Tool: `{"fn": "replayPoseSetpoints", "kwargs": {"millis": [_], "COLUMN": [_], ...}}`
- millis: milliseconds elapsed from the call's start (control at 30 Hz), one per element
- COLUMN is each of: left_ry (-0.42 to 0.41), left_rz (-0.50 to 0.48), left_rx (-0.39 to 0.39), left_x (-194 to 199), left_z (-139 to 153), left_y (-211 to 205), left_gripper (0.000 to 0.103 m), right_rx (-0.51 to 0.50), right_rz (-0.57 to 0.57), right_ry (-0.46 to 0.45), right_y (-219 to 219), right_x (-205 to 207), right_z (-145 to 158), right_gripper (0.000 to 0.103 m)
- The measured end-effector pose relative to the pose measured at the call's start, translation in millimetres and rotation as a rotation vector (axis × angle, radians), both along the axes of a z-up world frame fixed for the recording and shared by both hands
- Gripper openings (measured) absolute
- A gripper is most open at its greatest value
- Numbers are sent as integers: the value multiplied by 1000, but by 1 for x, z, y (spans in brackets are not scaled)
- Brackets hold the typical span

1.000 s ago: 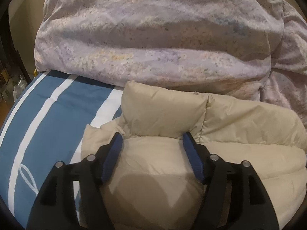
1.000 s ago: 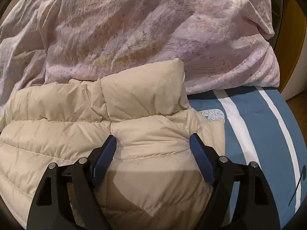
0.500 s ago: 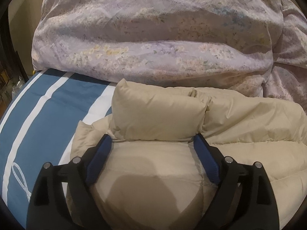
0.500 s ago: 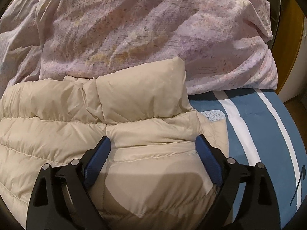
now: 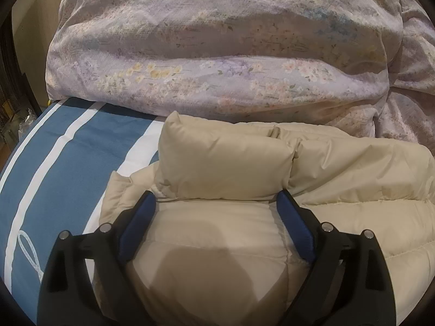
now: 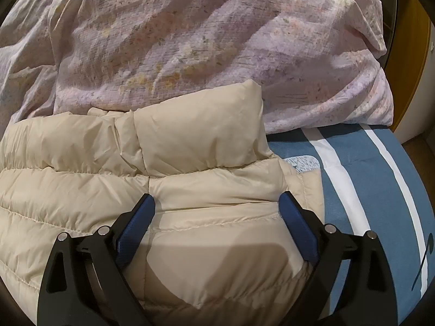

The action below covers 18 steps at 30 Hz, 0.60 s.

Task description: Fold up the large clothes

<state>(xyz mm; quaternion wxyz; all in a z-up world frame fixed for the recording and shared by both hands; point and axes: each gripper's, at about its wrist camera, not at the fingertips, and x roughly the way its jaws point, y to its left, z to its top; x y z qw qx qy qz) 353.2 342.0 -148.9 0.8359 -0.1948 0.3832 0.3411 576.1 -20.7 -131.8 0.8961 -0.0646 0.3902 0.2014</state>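
A beige puffy down jacket (image 5: 225, 163) lies folded on a blue bed cover with white stripes (image 5: 68, 157). In the left wrist view my left gripper (image 5: 216, 198) is open, its blue pads spread wide over the jacket's left end, just below the raised collar fold. In the right wrist view the same jacket (image 6: 195, 135) fills the left and middle. My right gripper (image 6: 217, 199) is open over the jacket's right end, pads apart and holding nothing. A care label (image 6: 301, 164) peeks out at the jacket's right edge.
A bulky lilac floral duvet (image 5: 217, 49) is heaped right behind the jacket and fills the far side in both views (image 6: 204, 32). The blue striped cover (image 6: 367, 179) lies bare to the right of the jacket. Dark furniture stands at the far left edge.
Both grippers have opened wider and drawn back a little from the jacket. The jacket stays lying on the bed.
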Motion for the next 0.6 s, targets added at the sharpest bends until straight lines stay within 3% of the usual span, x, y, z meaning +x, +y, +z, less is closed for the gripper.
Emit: {"fn": "replayPoseSetpoints", "kwargs": {"millis": [600], "left_ry": [10], "left_rz": [-1], "left_rx": [-11], "left_x": [1], "left_z": [4], "left_y": [0], "left_gripper": [91], "right_rx": [12], "right_rz": [8], "right_ry": [24], "right_y": [-5], "right_x": [-2], "right_z": [3], "right_gripper": [96]}}
